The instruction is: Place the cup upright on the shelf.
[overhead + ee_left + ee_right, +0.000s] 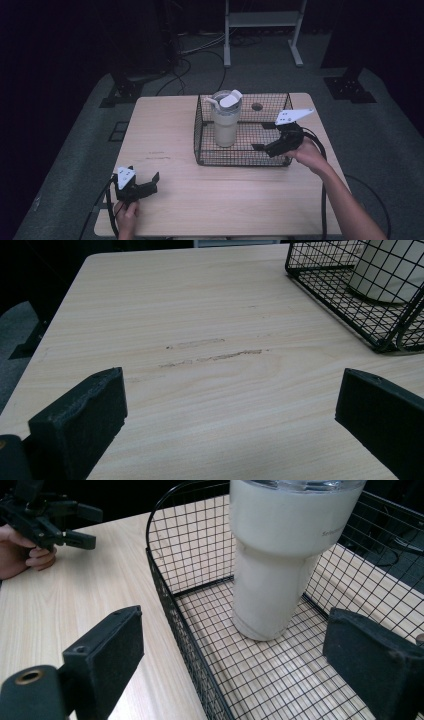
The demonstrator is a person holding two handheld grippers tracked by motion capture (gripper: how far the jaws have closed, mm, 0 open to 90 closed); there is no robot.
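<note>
Standing upright in wire basket [200,131], tumbler [225,121] just ahead of R gripper [264,148] spread fingers; L gripper [145,181] fingers released.

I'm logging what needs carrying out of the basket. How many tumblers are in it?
1. A single cream tumbler stands upright in the left part of the wire basket, lid on. The rest of the basket looks bare through the mesh, so nothing seems hidden.
</note>
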